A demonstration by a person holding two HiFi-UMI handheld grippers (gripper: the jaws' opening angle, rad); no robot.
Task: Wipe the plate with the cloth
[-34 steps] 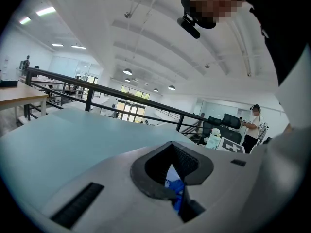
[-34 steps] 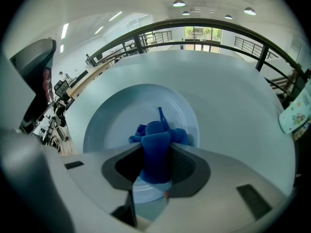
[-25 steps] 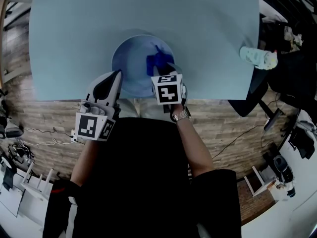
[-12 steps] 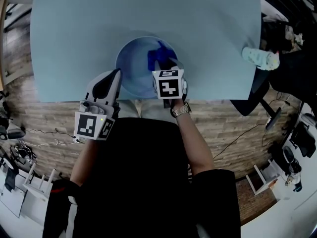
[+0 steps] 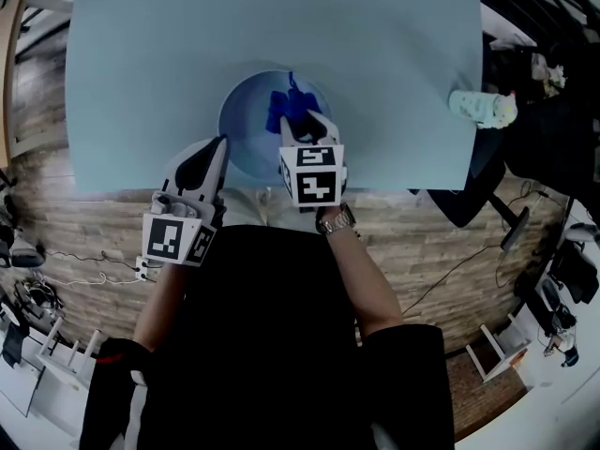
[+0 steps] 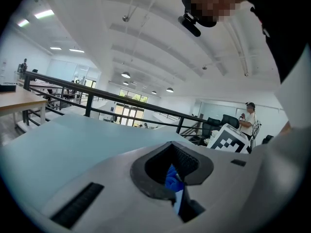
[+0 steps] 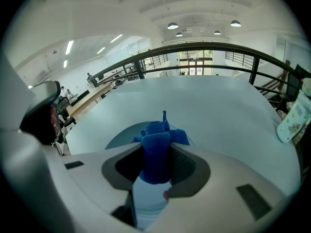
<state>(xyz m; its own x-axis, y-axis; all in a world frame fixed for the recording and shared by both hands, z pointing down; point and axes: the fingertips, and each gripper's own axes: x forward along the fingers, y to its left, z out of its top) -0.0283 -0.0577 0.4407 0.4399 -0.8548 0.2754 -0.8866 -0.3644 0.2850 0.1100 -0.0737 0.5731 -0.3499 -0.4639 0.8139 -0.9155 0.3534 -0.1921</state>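
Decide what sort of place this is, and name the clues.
Probably an open-plan office or lab, perhaps on a mezzanine: a black railing runs behind the pale blue table, with round ceiling lights and a wooden desk beyond.

A pale blue counter (image 5: 141, 82) fills the upper frame; a pale patterned packet (image 5: 481, 108) lies at its right edge. Wood-plank floor (image 5: 56, 223) shows below it, cables (image 5: 75, 251) at lower left.
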